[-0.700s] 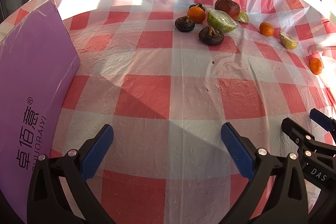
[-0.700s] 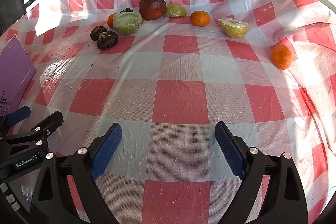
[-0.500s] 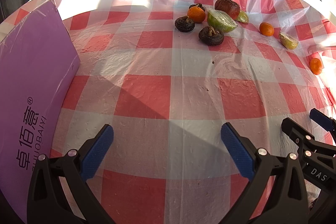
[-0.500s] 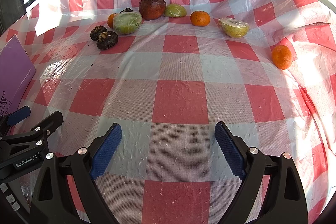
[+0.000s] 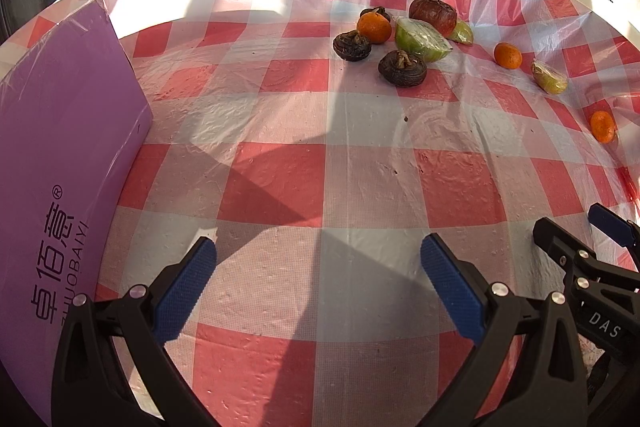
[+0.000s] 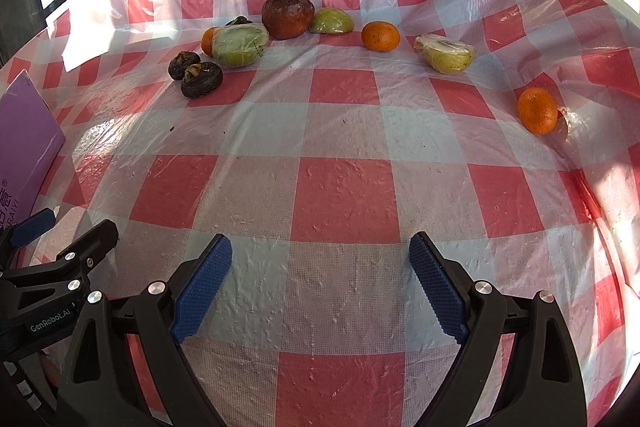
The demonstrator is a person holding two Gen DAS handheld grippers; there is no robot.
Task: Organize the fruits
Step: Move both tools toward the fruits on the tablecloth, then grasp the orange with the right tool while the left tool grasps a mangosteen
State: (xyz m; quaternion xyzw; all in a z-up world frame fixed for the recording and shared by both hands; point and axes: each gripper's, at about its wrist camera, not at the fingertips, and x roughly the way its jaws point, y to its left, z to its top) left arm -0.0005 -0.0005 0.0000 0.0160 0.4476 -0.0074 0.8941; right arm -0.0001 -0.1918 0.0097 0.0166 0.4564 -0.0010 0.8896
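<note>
Left wrist view: left gripper [image 5: 318, 269] spread wide, empty, above red-and-white checked plastic tablecloth [image 5: 360, 187]; fruit cluster, including wrinkled dark-red round fruit [image 5: 433, 13], at 1 o'clock; purple cardboard box [image 5: 60, 147] at 9.

Right wrist view: right gripper [image 6: 320, 273] likewise agape, empty; 2 loose orange mandarins [image 6: 380, 35] [image 6: 537, 110] at 12 and 2. Seemingly pre-reach; next, approaching 1 fruit.

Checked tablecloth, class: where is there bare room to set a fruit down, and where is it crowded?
Bare cloth stretches from both open hand-held grippers, left and right, to the fruit row, bordered left by the purple box. Crowded: the far cluster around the dark red fruit and wrapped green fruit. A lone orange sits far right.
</note>
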